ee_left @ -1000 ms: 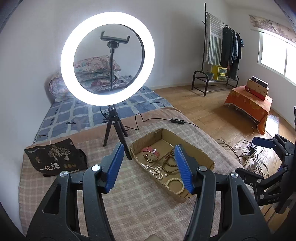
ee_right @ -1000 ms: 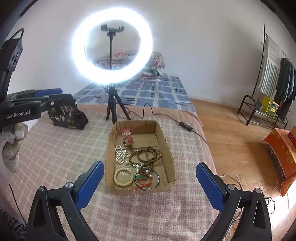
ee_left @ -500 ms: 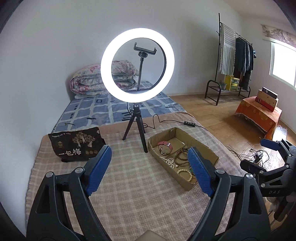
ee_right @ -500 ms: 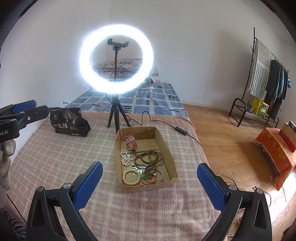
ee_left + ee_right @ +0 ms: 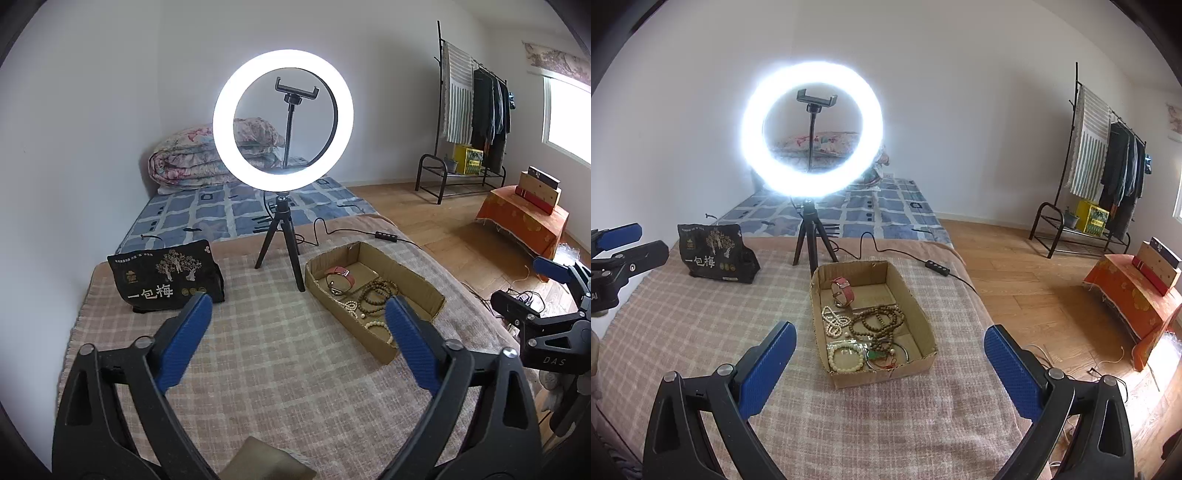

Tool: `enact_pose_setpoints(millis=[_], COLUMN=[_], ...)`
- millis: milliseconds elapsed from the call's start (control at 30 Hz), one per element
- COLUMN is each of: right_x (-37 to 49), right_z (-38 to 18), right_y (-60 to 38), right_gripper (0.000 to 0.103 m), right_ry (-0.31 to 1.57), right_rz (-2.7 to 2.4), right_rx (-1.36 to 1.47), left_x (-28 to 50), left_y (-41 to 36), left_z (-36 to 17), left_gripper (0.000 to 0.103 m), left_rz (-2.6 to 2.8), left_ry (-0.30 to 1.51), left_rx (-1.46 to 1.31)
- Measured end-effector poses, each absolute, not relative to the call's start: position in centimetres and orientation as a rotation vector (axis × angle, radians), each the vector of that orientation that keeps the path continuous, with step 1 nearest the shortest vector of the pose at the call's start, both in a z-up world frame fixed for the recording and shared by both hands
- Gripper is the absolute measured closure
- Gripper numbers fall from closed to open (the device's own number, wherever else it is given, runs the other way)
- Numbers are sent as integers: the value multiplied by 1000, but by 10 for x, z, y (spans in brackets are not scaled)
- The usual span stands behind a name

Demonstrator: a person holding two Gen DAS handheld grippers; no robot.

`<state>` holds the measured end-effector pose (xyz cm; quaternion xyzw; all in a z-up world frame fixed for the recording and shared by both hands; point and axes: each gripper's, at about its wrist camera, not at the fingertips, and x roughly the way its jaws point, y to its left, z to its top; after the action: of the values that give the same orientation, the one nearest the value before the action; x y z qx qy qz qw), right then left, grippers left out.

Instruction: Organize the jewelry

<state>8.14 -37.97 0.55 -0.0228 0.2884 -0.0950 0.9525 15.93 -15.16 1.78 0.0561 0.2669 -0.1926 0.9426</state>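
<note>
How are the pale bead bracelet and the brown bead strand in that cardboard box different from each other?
The pale bead bracelet is cream and makes one small closed ring; the brown bead strand is dark brown and lies in several looping coils. The bracelet sits at the cardboard box's near end, the strand near its middle. Both are strung round beads.

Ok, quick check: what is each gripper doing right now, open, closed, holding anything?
Left gripper: open, holding nothing, above the pink checked blanket.
Right gripper: open, holding nothing, facing the brown cardboard jewelry tray.
</note>
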Motion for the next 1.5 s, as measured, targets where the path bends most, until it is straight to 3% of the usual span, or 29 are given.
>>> enact_pose_setpoints(millis=[1500], right_x=[88], right_z=[-4], right_y=[-375], right_gripper=[0], right_ry=[594], right_rz=[-212], right_rx=[-38], left_x=[156], left_y=[-141], left_z=[5], left_gripper=[0], left_rz=[-369], left_ry=[585], left_rx=[86])
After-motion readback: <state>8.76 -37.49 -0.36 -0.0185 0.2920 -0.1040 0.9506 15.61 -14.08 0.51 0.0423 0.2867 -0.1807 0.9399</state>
